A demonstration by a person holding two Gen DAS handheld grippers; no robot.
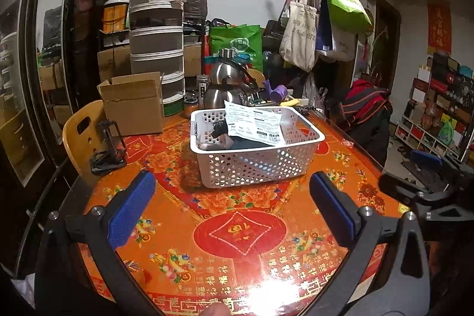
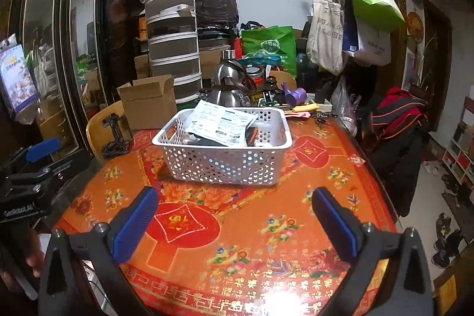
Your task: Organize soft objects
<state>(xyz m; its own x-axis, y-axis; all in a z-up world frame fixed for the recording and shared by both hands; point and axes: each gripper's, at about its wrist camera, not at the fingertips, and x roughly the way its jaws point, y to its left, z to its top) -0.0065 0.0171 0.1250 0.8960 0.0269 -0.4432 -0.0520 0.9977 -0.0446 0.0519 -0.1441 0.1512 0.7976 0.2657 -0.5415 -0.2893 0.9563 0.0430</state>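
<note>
A white perforated basket (image 1: 254, 165) (image 2: 225, 165) stands on the round table with the red and orange cloth (image 1: 237, 227) (image 2: 251, 227). In it lie a white printed soft pouch (image 1: 254, 123) (image 2: 222, 122) and dark soft items (image 1: 246, 142) (image 2: 251, 135). My left gripper (image 1: 232, 206) is open and empty, above the table short of the basket. My right gripper (image 2: 234, 215) is open and empty, also short of the basket. The right gripper shows at the right edge of the left wrist view (image 1: 426, 168); the left gripper shows at the left edge of the right wrist view (image 2: 35, 165).
An open cardboard box (image 1: 133, 105) (image 2: 148, 102), a steel kettle (image 1: 228, 85) (image 2: 228, 85), stacked round containers (image 1: 157, 40), a purple cup (image 2: 296, 95) and clutter line the table's far side. A wooden chair (image 1: 80, 138) stands left. A coat rack with bags (image 2: 340, 19) stands behind.
</note>
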